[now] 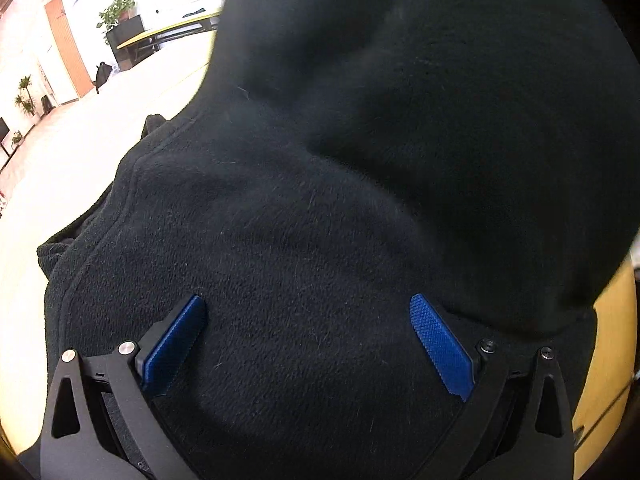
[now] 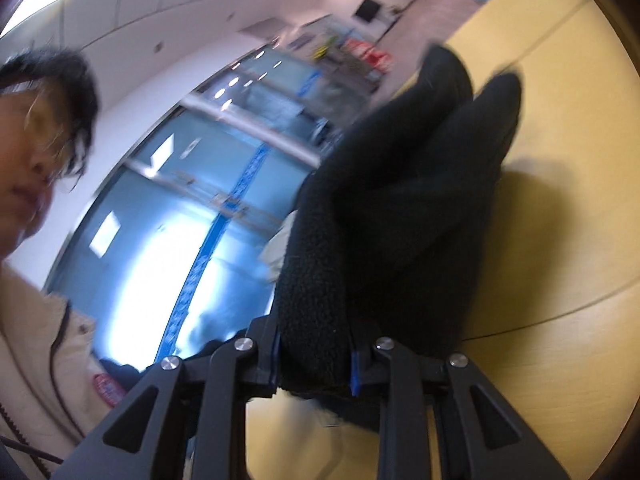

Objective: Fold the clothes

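A black fleece garment (image 1: 320,208) fills most of the left wrist view, bunched on the pale yellow table (image 1: 616,340). My left gripper (image 1: 308,312) is open just above the fleece, its blue pads (image 1: 440,344) spread wide with nothing between them. In the right wrist view my right gripper (image 2: 316,360) is shut on a thick fold of the same black fleece (image 2: 400,200) and holds it lifted above the table (image 2: 560,240). The fleece stands up from the jaws and hides the fingertips.
The person holding the grippers shows at the left of the right wrist view, in a beige jacket (image 2: 36,360). Glass partitions (image 2: 180,220) lie behind. The left wrist view shows another table (image 1: 168,32) and potted plants (image 1: 116,12) far off.
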`<state>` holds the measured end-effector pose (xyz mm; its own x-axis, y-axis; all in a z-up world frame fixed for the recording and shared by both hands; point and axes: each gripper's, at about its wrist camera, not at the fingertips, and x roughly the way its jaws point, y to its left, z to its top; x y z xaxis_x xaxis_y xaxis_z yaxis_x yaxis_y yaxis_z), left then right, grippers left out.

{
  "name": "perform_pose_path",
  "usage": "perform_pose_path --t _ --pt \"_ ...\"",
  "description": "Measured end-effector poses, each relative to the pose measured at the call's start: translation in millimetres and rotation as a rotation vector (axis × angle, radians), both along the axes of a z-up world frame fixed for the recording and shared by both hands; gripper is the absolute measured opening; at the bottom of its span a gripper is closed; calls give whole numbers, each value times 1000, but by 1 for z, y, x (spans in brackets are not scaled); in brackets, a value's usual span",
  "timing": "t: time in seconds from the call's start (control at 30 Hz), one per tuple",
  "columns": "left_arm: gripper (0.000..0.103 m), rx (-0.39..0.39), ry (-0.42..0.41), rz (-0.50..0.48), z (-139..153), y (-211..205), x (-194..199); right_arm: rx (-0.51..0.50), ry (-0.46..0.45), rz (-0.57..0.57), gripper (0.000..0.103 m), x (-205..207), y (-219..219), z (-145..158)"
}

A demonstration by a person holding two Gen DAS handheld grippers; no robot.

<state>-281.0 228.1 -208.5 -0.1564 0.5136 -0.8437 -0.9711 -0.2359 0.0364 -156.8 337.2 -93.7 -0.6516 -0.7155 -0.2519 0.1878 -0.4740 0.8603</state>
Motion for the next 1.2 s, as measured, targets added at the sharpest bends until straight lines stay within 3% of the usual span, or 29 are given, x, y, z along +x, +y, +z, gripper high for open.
perform_pose_path --t 0.13,0.3,0.47,0.57,0.7,1.0,1.2 --pt "103 6 -38 14 1 32 7 5 13 93 25 -2 -17 7" --pt "103 -4 -32 83 6 46 17 16 13 65 25 8 17 9" --pt "101 -12 -40 45 28 5 14 24 -2 29 25 11 44 4" --pt "102 -79 2 -6 21 -27 13 -17 17 7 25 21 59 -2" --pt "103 6 -26 42 13 -36 15 -93 53 32 25 19 49 -5" --pt "102 78 -38 7 17 -1 46 -115 75 331 25 -6 -51 17" --pt "98 161 -123 80 32 -38 40 -63 22 287 25 -16 -52 8"
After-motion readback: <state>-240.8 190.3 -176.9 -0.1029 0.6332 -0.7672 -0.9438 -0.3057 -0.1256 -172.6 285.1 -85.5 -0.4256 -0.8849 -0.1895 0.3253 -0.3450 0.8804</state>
